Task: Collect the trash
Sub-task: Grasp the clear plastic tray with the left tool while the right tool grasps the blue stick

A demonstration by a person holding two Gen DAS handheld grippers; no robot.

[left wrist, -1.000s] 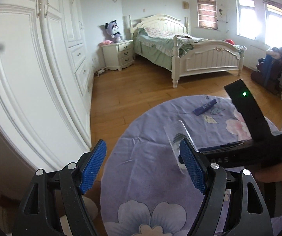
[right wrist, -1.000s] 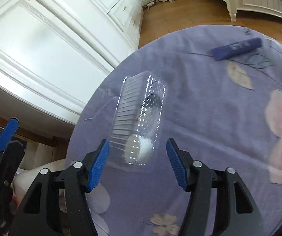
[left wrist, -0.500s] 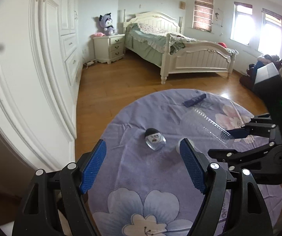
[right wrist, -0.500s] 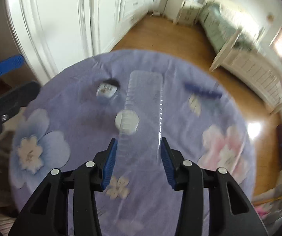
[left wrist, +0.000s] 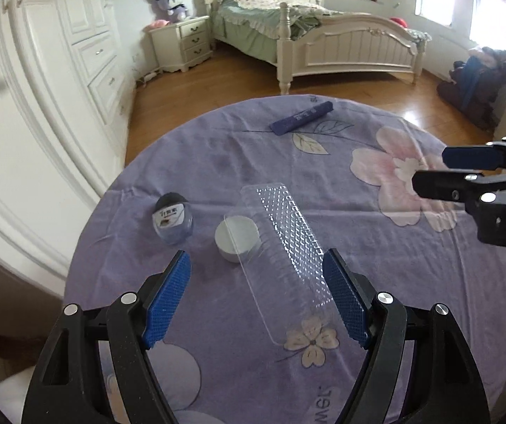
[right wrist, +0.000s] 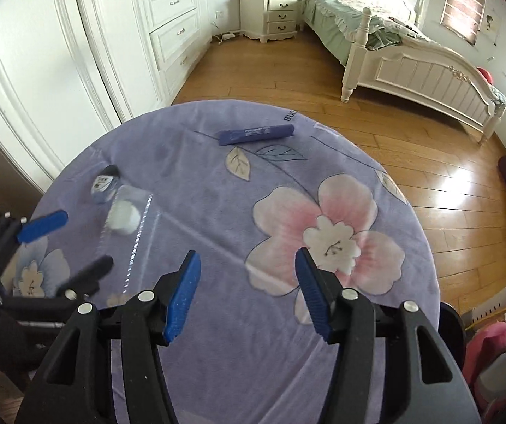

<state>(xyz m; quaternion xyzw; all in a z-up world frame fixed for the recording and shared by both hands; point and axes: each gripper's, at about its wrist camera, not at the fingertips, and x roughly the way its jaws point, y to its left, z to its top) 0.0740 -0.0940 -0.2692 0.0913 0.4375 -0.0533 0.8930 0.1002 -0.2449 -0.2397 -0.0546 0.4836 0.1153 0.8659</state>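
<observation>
The left gripper [left wrist: 254, 296] hangs with jaws apart over the clear tray [left wrist: 284, 247] lying on the counter [left wrist: 411, 300]. The right gripper [right wrist: 247, 295], empty, is opening. Beside the tray sit a white cap [left wrist: 237, 235] and small bottle [left wrist: 173, 217]; beyond it, a blue wrapper [left wrist: 302, 118].

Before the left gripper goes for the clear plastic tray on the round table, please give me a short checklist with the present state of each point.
1. Left gripper open wide enough for the tray: ok, nothing between the pads.
2. Clear plastic tray lying free on the table: ok, no gripper touches it.
3. Right gripper out of the way: ok, it is off to the side over the pink flower; jaws are opening, nothing between them.
4. White round piece clear of the tray: not ok, the tray's edge overlaps it.
5. Small black-capped container clear of the tray: ok, it lies apart.
6. Trash bin in view: not ok, none visible.
</observation>
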